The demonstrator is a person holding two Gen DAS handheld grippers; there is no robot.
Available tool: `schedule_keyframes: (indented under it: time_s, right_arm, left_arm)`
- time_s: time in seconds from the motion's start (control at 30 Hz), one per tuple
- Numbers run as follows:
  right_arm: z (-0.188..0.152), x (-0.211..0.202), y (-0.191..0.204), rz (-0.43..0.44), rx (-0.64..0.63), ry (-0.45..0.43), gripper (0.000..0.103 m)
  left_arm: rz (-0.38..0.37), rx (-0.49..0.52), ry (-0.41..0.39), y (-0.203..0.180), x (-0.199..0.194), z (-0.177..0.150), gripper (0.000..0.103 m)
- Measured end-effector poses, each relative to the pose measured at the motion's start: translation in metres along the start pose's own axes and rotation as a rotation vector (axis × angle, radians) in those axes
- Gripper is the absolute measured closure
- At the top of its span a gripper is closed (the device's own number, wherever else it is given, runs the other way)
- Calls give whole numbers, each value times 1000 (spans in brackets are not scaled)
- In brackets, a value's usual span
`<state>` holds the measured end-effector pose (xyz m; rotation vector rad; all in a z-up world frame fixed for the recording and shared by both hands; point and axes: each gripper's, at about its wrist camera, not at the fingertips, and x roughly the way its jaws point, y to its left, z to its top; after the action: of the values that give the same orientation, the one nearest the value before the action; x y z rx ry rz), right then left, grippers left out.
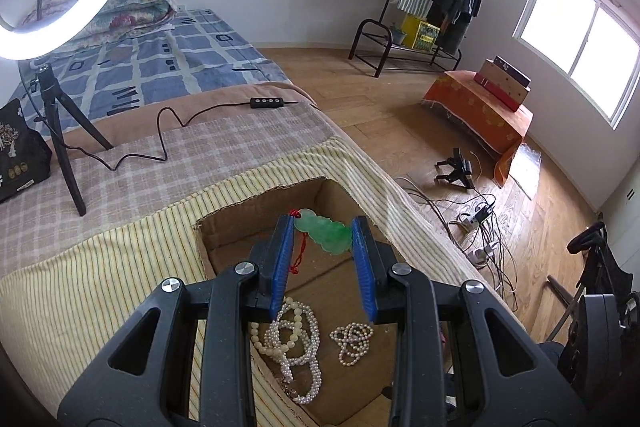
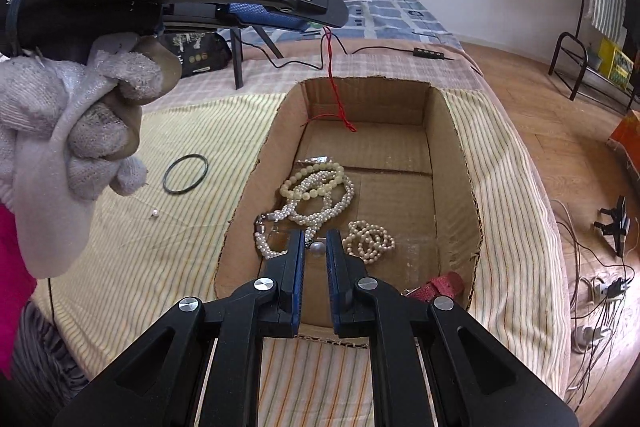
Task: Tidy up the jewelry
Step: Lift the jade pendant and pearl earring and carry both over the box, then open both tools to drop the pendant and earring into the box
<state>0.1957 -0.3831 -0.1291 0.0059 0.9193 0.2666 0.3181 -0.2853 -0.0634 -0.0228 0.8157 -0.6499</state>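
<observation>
My left gripper [image 1: 322,223] is shut on a green jade pendant [image 1: 323,234] with a red cord [image 1: 300,255], held above the open cardboard box [image 1: 224,227]. In the right wrist view the left gripper [image 2: 312,15] hangs over the box [image 2: 456,163] with the red cord [image 2: 338,95] dangling into it. Pearl necklaces [image 2: 316,195] and a smaller pearl strand [image 2: 370,241] lie on the box floor. My right gripper [image 2: 315,241] is shut on a grey pearl pendant [image 2: 317,249] over the near part of the box.
A black ring bangle [image 2: 185,173] and a small loose pearl [image 2: 154,213] lie on the striped cloth [image 2: 160,247] left of the box. A red glittery item [image 2: 438,287] sits in the box's near right corner. A ring light tripod [image 1: 60,131] and cable stand behind.
</observation>
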Motion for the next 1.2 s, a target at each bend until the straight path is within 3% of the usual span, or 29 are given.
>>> schedule_keyframes:
  time_s: [0.5, 0.57, 0.6, 0.63, 0.77, 0.9, 1.2]
  right_arm:
    - [-2, 9, 1, -21, -2, 21, 93]
    - [-2, 9, 2, -28, -5, 23, 83]
    - [-2, 9, 2, -33, -8, 22, 72]
    - [-2, 8, 2, -39, -11, 18, 67]
    - [-2, 6, 2, -57, -17, 11, 62]
    - [0, 4, 5, -107, -23, -5, 40]
    - [6, 0, 16, -117, -47, -24, 38]
  left_arm:
    - [6, -13, -3, 1, 12, 2, 74]
    - [10, -15, -2, 1, 12, 3, 73]
    - [14, -18, 1, 1, 13, 3, 68]
    - [12, -22, 0, 1, 12, 3, 60]
    - [16, -21, -7, -1, 9, 4, 59]
    - [19, -14, -10, -2, 6, 4, 47]
    - [49, 0, -30, 4, -19, 4, 47]
